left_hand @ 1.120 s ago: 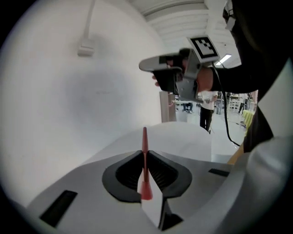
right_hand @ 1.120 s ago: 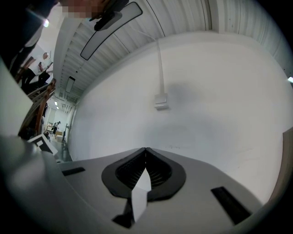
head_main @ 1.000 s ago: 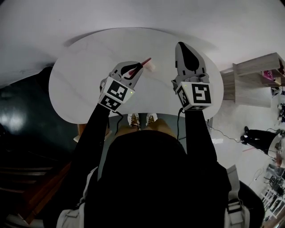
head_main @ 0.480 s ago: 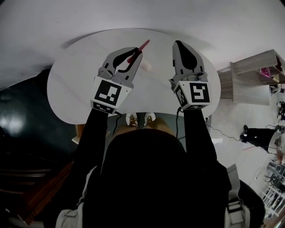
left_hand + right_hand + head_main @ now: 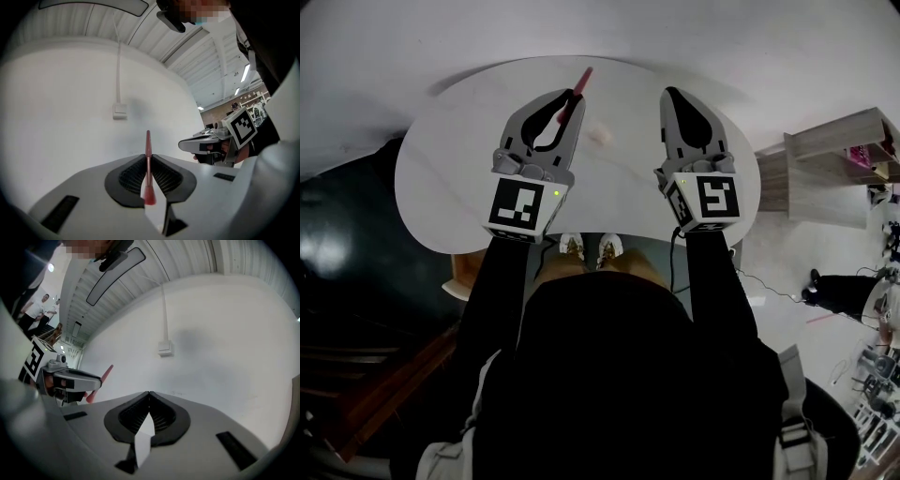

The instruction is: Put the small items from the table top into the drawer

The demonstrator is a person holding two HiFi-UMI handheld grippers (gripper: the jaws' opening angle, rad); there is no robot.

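Note:
My left gripper [image 5: 570, 96] is held above the white round table [image 5: 441, 187], shut on a thin red stick [image 5: 581, 79]. The stick stands upright between the ribbed pads [image 5: 148, 157] and pokes out past the tips. A small pale pink item [image 5: 600, 136] lies on the table between the two grippers. To the right, my right gripper [image 5: 673, 94] is level and shut with nothing in it; its tips meet [image 5: 149, 393]. Its view catches the left gripper [image 5: 70, 378] and the stick [image 5: 107, 372] against a white wall. No drawer is in view.
A white wall with a socket plate [image 5: 120, 111] faces both grippers. Wooden shelving [image 5: 825, 169] stands to the right of the table. Something brown [image 5: 461, 281] shows under the table's near left edge. The person's feet [image 5: 586, 248] are at the table's front.
The left gripper has risen off the table with the red stick and swung to point straight ahead. The pale item stays on the table. The right gripper has barely moved.

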